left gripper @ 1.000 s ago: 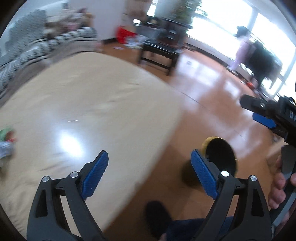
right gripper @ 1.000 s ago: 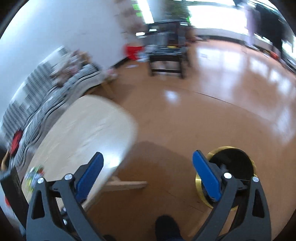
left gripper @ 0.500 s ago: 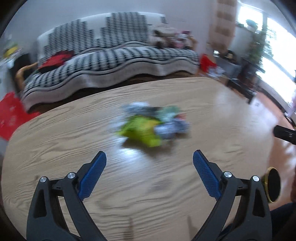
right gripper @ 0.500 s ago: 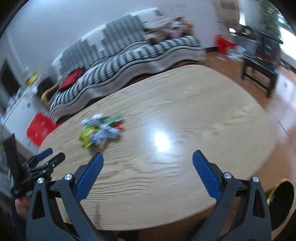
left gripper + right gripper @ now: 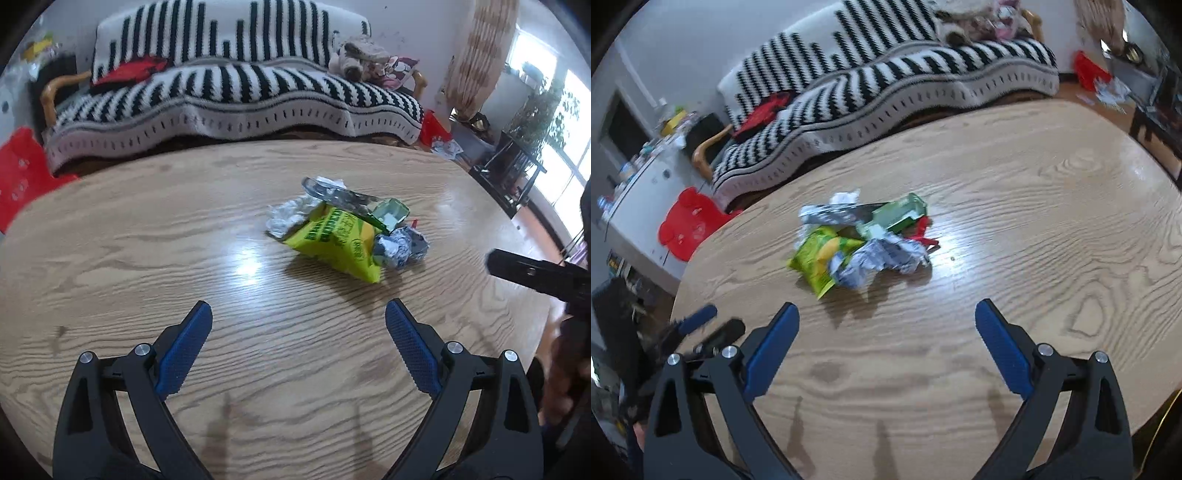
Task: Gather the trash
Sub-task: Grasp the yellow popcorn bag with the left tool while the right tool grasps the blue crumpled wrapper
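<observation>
A heap of trash lies mid-table: a yellow-green snack bag [image 5: 334, 243], a crumpled grey-white paper ball [image 5: 400, 248], white tissue [image 5: 290, 214], a silvery wrapper [image 5: 338, 194] and a green carton [image 5: 391, 212]. The right wrist view shows the same bag [image 5: 822, 258], paper ball [image 5: 882, 258], green carton [image 5: 899, 216] and a red scrap [image 5: 925, 232]. My left gripper [image 5: 297, 332] is open and empty, short of the heap. My right gripper [image 5: 886, 330] is open and empty, also short of it. The left gripper shows at the left edge of the right wrist view [image 5: 705, 325].
The wooden oval table [image 5: 147, 240] carries the heap. A black-and-white striped sofa [image 5: 236, 88] stands behind it. A red stool [image 5: 689, 229] stands at the far left. The right gripper's black body [image 5: 535, 273] juts in at the right. A dark side table [image 5: 517, 162] stands by the window.
Both views swung from the floor and a gold-rimmed bin up to the table. The trash heap has come into view and is now closer and sharp. Both grippers stayed open.
</observation>
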A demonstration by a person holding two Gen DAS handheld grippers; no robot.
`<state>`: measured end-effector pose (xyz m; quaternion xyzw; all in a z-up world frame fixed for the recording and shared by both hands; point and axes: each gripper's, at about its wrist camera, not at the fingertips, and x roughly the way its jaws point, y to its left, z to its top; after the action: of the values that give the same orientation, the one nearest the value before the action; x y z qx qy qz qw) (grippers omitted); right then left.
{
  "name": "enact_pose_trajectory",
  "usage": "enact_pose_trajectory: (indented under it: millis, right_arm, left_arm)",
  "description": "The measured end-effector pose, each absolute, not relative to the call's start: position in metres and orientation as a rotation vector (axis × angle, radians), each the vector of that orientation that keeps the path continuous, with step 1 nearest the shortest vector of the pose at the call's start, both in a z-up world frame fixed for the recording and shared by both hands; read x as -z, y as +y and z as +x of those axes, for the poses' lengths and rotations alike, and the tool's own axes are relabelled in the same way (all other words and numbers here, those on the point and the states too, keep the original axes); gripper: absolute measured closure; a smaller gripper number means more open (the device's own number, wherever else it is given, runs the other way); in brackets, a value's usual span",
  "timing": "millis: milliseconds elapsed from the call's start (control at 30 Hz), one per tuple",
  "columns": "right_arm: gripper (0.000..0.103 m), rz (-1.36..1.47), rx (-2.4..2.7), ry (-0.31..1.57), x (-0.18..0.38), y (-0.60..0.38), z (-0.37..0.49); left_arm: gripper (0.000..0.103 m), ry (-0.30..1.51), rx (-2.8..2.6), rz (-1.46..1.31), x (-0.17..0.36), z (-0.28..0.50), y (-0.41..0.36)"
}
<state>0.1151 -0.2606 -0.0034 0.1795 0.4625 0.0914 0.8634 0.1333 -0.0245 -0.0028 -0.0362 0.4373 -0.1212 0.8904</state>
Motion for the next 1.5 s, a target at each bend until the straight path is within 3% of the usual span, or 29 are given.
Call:
enact_pose_trajectory:
  millis: [500, 567, 667, 733, 833, 1433, 1467, 1500]
  right_arm:
    - [0.027, 0.616, -0.187, 1.123, 0.064, -0.268, 0.195]
    - [0.032, 0.602, -0.184, 1.116, 0.063, -0.266, 0.197]
    - [0.056, 0.604, -0.21, 1.139, 0.068, -0.259, 0.199]
    - [0.065, 0.605, -0.226, 1.138, 0.067, -0.258, 0.197]
    - [0.069, 0.591, -0.234, 1.12, 0.055, -0.264, 0.19]
    - [0.069, 0.529, -0.23, 1.099, 0.037, -0.31, 0.15]
    - [0.069, 0.528, -0.233, 1.098, 0.036, -0.311, 0.149]
    - [0.069, 0.528, -0.233, 1.096, 0.035, -0.309, 0.151]
  left_arm:
    - [0.011, 0.967, 0.191, -0.079, 0.035, 0.182, -0.052]
    - [0.011, 0.969, 0.193, -0.075, 0.036, 0.182, -0.055]
    - [0.011, 0.98, 0.185, -0.089, 0.038, 0.185, -0.057]
    - [0.011, 0.986, 0.179, -0.102, 0.039, 0.188, -0.058]
    - [0.011, 0.999, 0.179, -0.14, 0.041, 0.193, -0.058]
    - [0.012, 0.994, -0.001, -0.375, 0.055, 0.233, -0.073]
    - [0.014, 0.994, -0.008, -0.368, 0.055, 0.234, -0.075]
    - [0.03, 0.993, -0.003, -0.362, 0.055, 0.234, -0.076]
